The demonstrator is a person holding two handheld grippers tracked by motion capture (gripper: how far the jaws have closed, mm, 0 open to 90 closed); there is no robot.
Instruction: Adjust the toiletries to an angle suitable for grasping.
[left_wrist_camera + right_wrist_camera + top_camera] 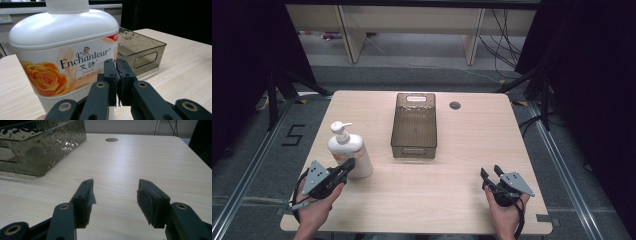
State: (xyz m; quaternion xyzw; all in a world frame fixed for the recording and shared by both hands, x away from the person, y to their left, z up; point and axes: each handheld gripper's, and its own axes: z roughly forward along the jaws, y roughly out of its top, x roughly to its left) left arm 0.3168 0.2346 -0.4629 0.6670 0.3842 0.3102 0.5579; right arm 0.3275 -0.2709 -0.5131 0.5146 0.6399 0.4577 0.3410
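The left claw (346,166) is squeezed shut with nothing in it, right up against the tall white pump bottle (350,150), so a small push could tip the bottle over on the surface (452,170). The right claw (491,174) is open and empty, over bare wood. Farther back sits the dark see-through bin (414,126), which a falling bottle might bump.
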